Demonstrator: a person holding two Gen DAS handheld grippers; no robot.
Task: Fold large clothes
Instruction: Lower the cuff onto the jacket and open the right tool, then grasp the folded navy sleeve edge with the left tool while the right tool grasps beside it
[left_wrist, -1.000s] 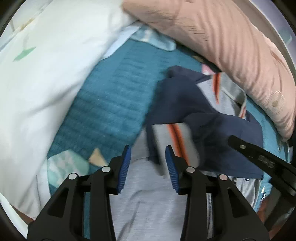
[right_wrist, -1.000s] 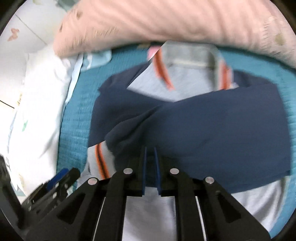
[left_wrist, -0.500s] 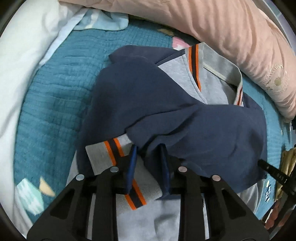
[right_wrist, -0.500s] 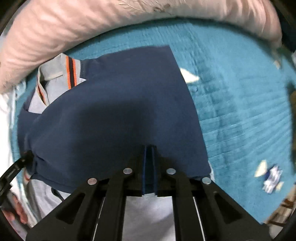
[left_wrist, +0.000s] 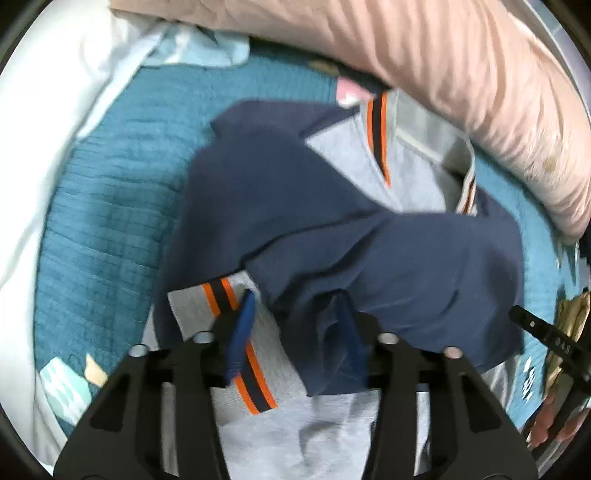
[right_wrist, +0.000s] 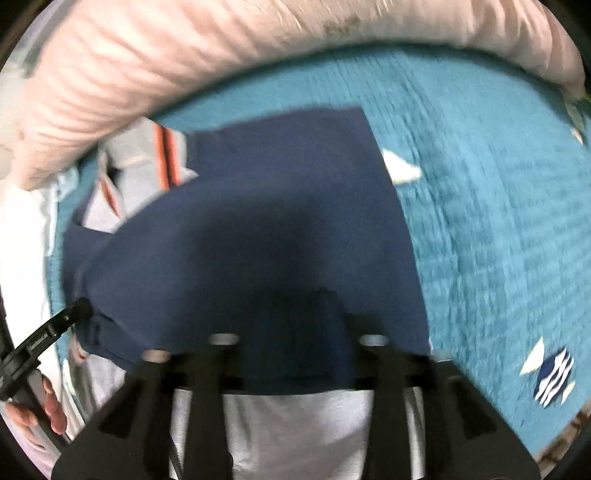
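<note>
A navy and grey polo shirt (left_wrist: 332, 229) is laid on the teal bedspread (left_wrist: 110, 206) of a bed, its collar (left_wrist: 417, 144) turned toward the pink duvet (left_wrist: 461, 74) along the bed's far edge. The left tongs (left_wrist: 295, 332) are spread apart around a bunched navy fold beside the striped grey cuff (left_wrist: 221, 306). The right tongs (right_wrist: 295, 332) are seen parted over the navy fold, though blur hides the fingertips. A white pillow (left_wrist: 40, 140) is seen at the bed's left edge.
</note>
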